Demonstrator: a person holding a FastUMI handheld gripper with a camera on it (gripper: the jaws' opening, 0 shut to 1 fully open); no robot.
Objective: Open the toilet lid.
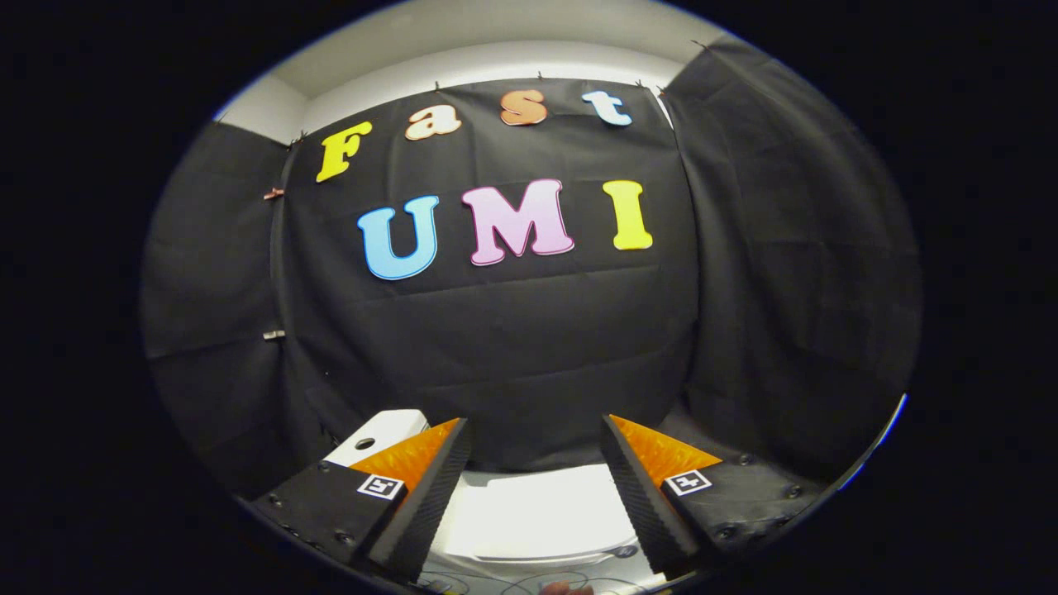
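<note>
The tool (536,430) hung with its two fingers spread wide, gripping nothing. Below and between them lay the one toilet lid (533,516), apparently down, with a single tank (376,436) just beyond the left finger. This looked like the approach; next, I'd judge, it must drop to catch the lid's edge.

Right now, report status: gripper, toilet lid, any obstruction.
Gripper open, fingers spread, holding nothing. Toilet lid white, lying flat below and between the fingers, not gripped. White tank behind the left finger. Nothing between gripper and lid.
</note>
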